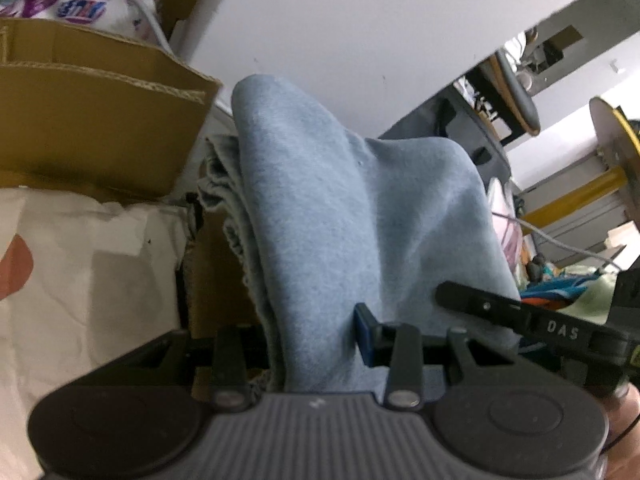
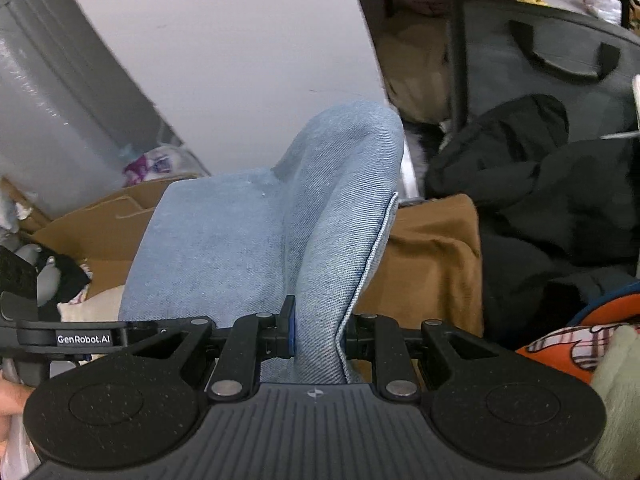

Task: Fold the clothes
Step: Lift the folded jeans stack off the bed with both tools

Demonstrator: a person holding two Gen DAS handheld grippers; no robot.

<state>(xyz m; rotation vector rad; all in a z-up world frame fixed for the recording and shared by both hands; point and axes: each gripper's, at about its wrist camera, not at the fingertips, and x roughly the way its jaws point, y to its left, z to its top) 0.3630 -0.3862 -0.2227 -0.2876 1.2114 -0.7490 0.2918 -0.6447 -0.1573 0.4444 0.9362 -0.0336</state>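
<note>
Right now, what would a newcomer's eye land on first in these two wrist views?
The pale blue denim garment fills the centre of both views, pinched in the left gripper and the right gripper. An open brown cardboard box sits at upper left in the left view; dark black clothing is heaped to the right in the right view.

Right tongs [image 2: 316, 330] clamping blue denim garment [image 2: 256, 236], white table [image 2: 240, 60]

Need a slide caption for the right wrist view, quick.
Right gripper clamps a fold of light blue denim above a brown garment.
</note>
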